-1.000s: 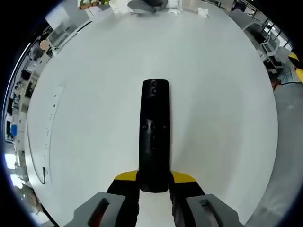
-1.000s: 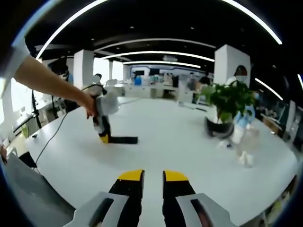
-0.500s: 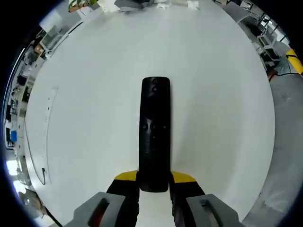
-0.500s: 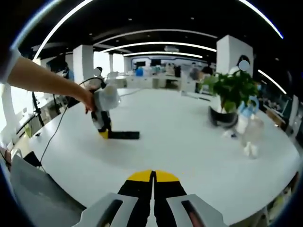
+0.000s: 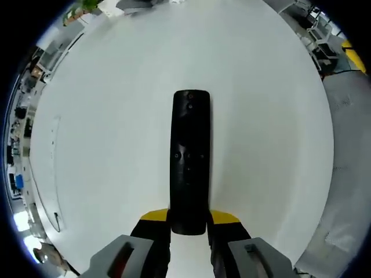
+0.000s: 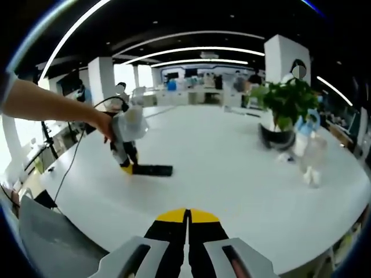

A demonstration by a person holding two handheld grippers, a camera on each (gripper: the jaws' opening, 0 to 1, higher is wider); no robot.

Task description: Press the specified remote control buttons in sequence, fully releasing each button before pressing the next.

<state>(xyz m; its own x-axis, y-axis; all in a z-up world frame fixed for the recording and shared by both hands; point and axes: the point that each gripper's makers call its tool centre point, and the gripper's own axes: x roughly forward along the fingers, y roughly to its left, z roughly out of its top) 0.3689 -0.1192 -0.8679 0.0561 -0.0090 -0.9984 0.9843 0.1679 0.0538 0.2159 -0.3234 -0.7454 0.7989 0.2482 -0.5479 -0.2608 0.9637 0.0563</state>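
my left gripper [image 5: 188,223] pinches the near end of the long black plastic remote control [image 5: 189,159], its yellow-tipped jaws against either side of the body, the remote lying flat on the round white table [image 5: 104,116] and pointing away from me. small buttons sit near the far end and around the middle of its face; too small to tell which is which. in the right gripper view the left gripper [image 6: 126,168] stands tilted over one end of the remote [image 6: 152,170], my hand [image 6: 105,124] on its handle. my right gripper [image 6: 187,215] hangs above the near table edge with its yellow tips pressed together, nothing between them, well apart from the remote. a green potted plant [image 6: 280,110] and a clear plastic bottle [image 6: 310,159] stand off to the side. judgement: this is the hold-and-approach step, the left steadying, no button pressed yet. the next move calls for bringing the closed right tips over the first named button, pressing straight down, then lifting fully clear, without nudging the remote.
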